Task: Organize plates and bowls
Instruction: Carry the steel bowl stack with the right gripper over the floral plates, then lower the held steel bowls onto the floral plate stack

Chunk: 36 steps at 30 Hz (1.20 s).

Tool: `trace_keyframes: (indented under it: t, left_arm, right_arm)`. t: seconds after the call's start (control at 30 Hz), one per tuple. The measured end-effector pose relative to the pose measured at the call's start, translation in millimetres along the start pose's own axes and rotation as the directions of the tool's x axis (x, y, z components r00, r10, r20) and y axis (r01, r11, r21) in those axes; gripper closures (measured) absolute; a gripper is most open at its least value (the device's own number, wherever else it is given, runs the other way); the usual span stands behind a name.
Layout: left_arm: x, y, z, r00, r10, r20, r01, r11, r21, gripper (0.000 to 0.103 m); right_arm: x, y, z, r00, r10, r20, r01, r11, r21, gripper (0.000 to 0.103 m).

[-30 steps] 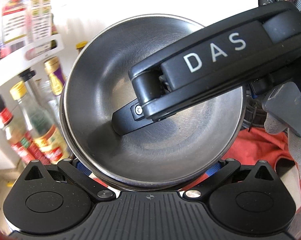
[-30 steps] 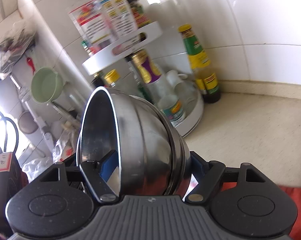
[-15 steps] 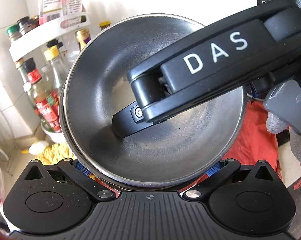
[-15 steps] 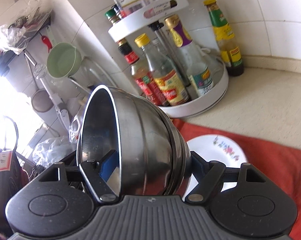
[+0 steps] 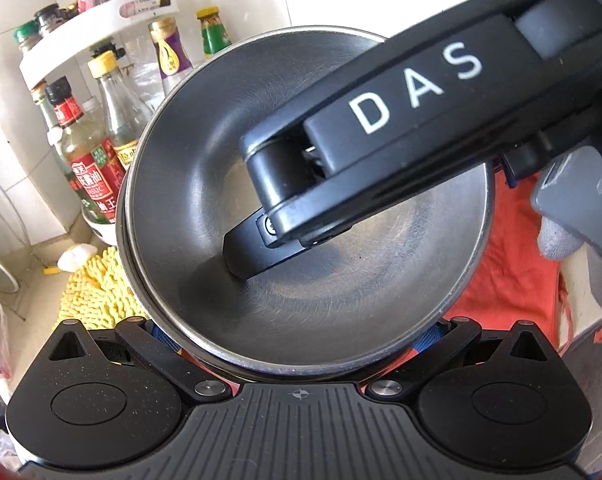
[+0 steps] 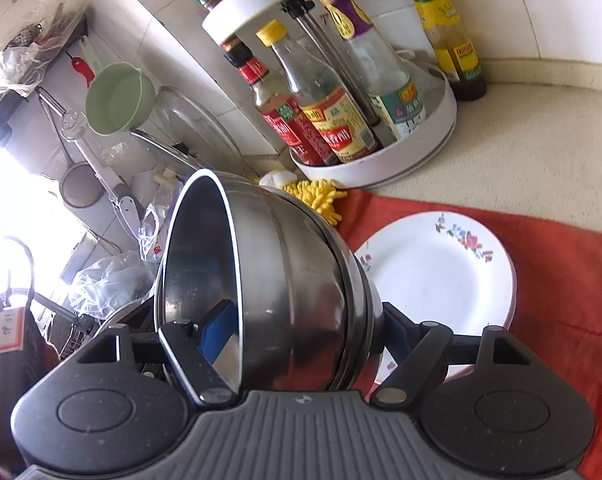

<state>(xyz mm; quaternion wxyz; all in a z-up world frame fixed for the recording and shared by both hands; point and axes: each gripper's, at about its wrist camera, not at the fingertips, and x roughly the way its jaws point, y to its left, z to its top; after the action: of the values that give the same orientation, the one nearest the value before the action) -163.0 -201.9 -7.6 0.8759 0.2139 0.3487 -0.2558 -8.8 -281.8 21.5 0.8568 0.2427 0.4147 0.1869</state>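
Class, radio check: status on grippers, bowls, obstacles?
Both grippers, right and left, shut on stacked steel bowls. Floral plate on red cloth below. Path clear.

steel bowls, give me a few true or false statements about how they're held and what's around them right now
1. The steel bowls are a nested stack, not a single bowl. True.
2. The right claw has one finger inside the top bowl and one against the stack's outside. True.
3. The floral plate sits on bare counter. False: it lies on the red cloth.
4. The stack is lying flat on the cloth. False: it is held tilted above the cloth, between both claws.
5. The bottles stand in a white round rack. True.
6. The left claw is away from the stack. False: its fingers flank the stack's near rim.
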Motion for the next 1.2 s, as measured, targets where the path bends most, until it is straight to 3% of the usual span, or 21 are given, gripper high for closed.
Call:
trace_keyframes:
  t: [0.13,0.4,0.87,1.2]
  left_arm:
    - [-2.4,6.9,0.1,1.000,-0.002,-0.026,0.002,1.000,-0.009,0.000]
    - [31.0,22.9,11.5,0.997,-0.012,-0.073,0.009,0.999,-0.036,0.000]
    - [77.1,23.3,18.9,0.995,-0.020,-0.095,0.015,0.998,-0.056,0.000]
    - [100.0,35.6,20.2,0.988,-0.032,-0.148,0.023,0.998,-0.066,0.000]
  right_arm:
    - [8.0,-7.4,0.7,1.000,-0.002,-0.012,0.002,1.000,0.021,0.028]
    - [27.5,-28.9,6.5,1.000,-0.011,-0.029,0.013,0.998,0.065,0.027]
    - [54.0,-63.9,19.5,0.998,-0.052,0.020,0.051,0.998,0.031,0.027]
    - [68.7,-81.6,14.1,0.999,-0.023,0.025,0.023,1.000,-0.005,0.029]
